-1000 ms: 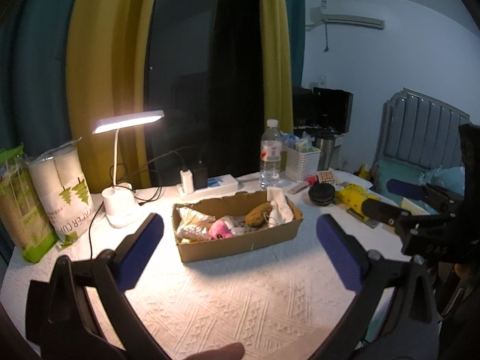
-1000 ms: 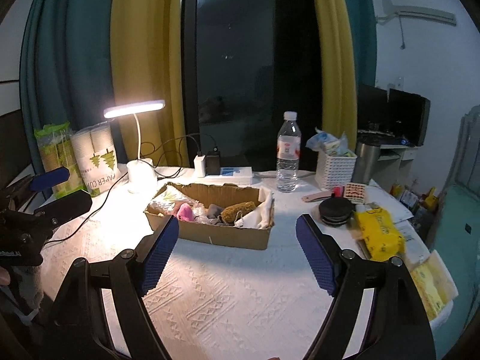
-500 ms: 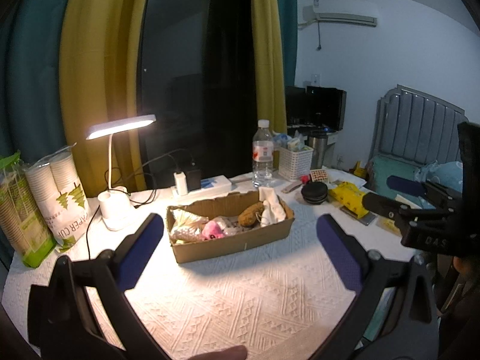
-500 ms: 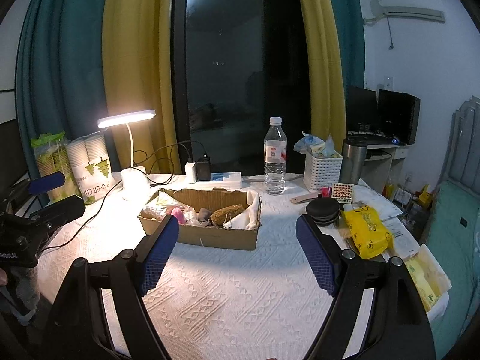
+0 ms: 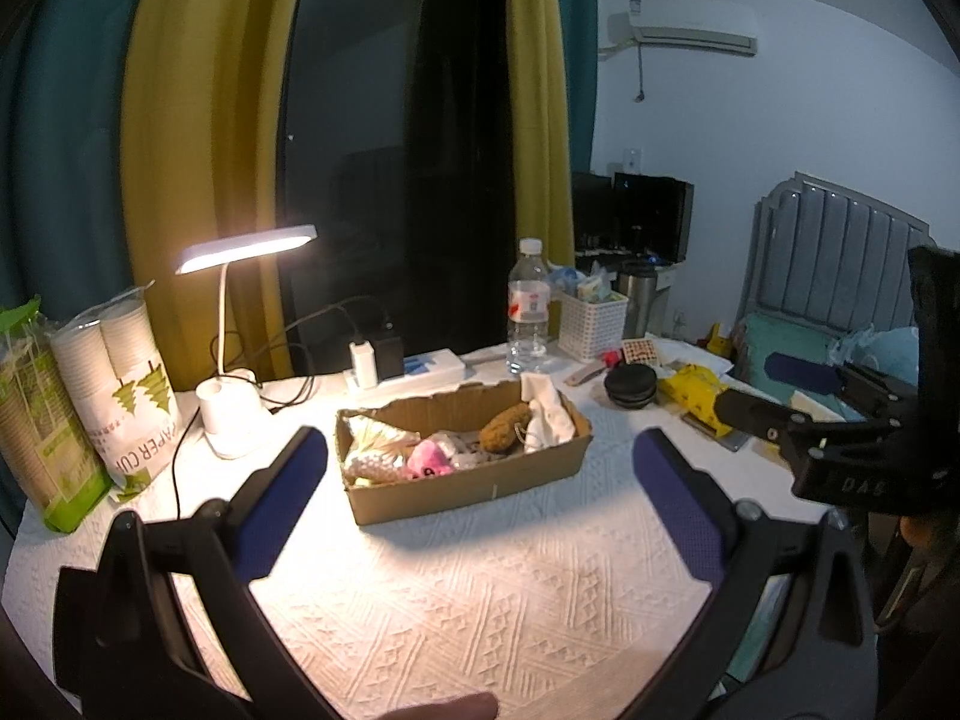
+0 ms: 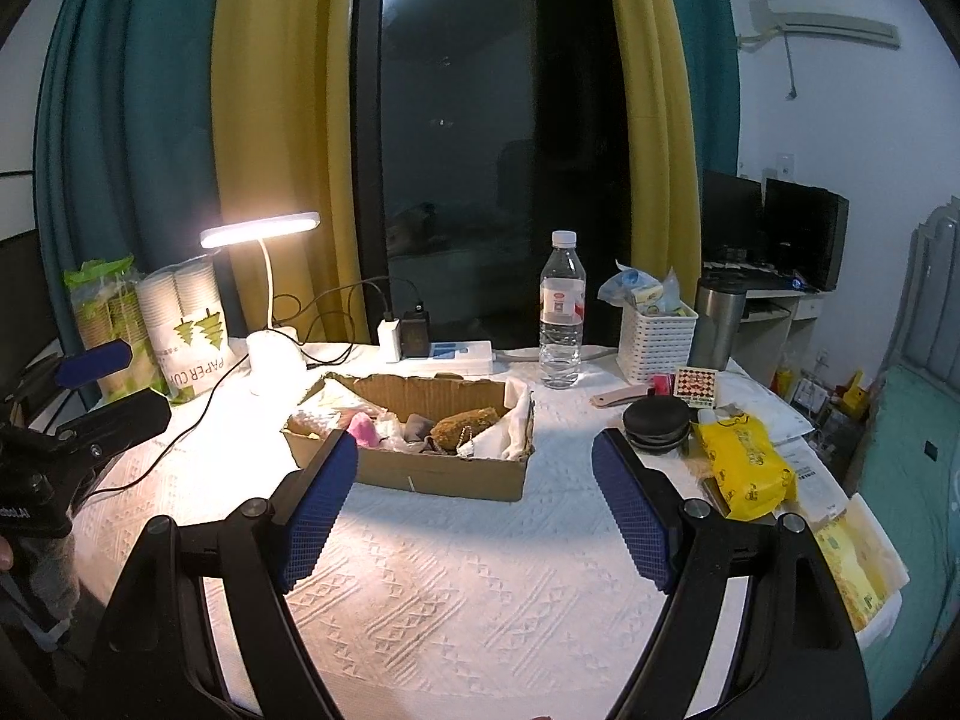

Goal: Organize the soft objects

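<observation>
A shallow cardboard box [image 5: 474, 489] [image 6: 432, 471] sits mid-table on the white cloth. It holds soft things: a pink plush [image 5: 429, 459] [image 6: 364, 429], a brown plush [image 5: 505, 421] [image 6: 465, 423], a white cloth [image 5: 549, 408] [image 6: 507, 429] and pale bundles [image 5: 375, 450]. My left gripper [image 5: 480, 483] is open and empty, held in front of the box. My right gripper [image 6: 474, 489] is open and empty, also short of the box. Each gripper shows from the side in the other's view: the right one [image 5: 798, 396], the left one [image 6: 102, 384].
A lit desk lamp [image 5: 240, 324] [image 6: 270, 300], paper-cup packs [image 5: 114, 396] [image 6: 180, 330], a power strip with chargers [image 6: 438, 351], a water bottle [image 5: 528, 306] [image 6: 561, 312], a white basket [image 6: 657, 336], a black round case [image 6: 657, 420] and a yellow pack [image 6: 744, 462] ring the box.
Both grippers have drawn back and risen a little from the box, which looks smaller and farther. Jaws stay open; nothing was picked up.
</observation>
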A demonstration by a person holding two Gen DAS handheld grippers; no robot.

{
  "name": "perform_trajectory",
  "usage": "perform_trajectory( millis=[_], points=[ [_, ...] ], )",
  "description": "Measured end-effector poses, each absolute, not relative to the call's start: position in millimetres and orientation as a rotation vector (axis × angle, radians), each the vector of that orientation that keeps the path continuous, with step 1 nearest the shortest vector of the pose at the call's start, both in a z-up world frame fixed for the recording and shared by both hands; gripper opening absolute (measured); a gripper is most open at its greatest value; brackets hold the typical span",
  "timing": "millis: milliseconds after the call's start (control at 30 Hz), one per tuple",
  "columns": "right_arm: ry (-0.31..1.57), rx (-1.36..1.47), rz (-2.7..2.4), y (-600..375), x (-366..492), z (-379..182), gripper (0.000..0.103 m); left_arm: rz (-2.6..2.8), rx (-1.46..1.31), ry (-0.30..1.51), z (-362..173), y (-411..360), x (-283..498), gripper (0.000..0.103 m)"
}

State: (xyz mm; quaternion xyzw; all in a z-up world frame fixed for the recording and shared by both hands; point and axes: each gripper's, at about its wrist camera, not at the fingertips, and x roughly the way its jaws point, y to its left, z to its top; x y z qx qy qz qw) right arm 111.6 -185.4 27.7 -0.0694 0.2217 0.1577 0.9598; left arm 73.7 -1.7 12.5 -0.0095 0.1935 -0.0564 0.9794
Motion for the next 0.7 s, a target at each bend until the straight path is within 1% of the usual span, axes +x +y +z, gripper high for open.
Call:
perform_trajectory(
  millis=[700],
  points=[
    [0.452, -0.135, 0.318, -184.5, 114.0, 27.5, 0.083, -0.108, -0.023, 0.387, 12.4, 3.2, 74.9, 0.103]
  ],
)
